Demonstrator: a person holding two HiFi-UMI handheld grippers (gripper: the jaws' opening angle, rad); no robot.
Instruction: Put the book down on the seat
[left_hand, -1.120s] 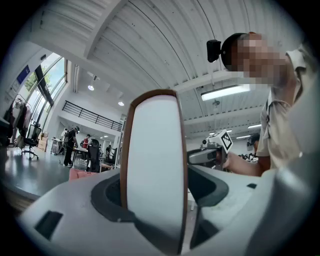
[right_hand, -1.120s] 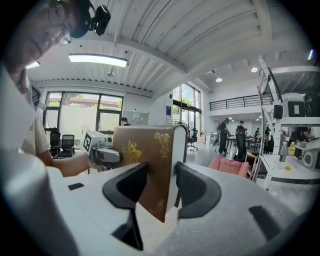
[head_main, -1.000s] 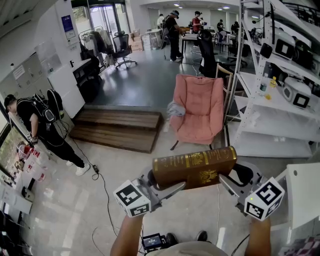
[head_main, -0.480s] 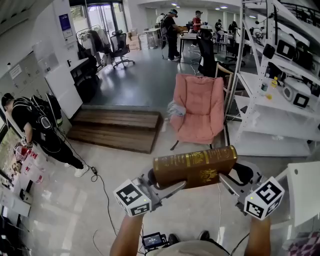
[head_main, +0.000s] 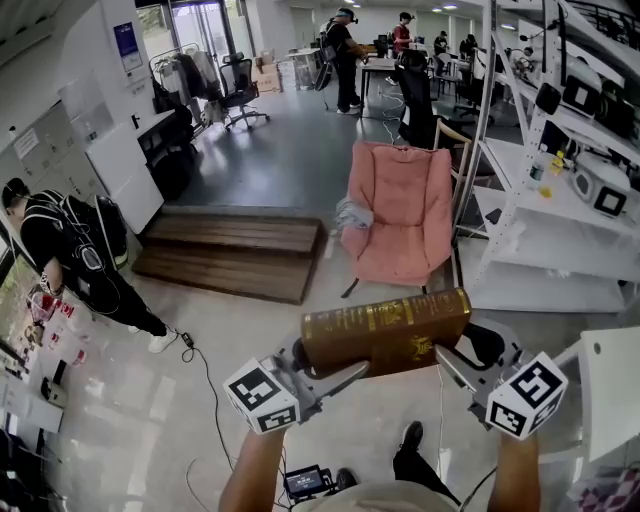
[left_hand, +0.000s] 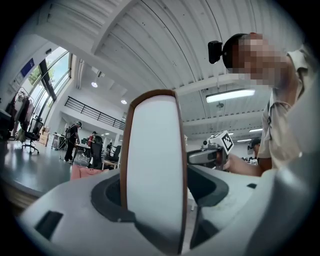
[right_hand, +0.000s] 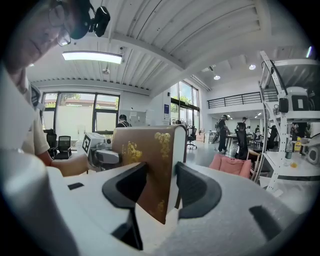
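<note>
In view: 1 book, 2 grippers, 1 pink armchair, 1 wooden platform.

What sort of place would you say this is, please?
Most likely an open-plan lab or workshop office: tall white shelving carrying equipment, an office chair and desks at the far end, and a pink armchair standing on open floor.

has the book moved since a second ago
Yes, slightly. In the head view the book has edged forward toward the pink chair: the gap between its top edge and the chair's legs has narrowed a little.
</note>
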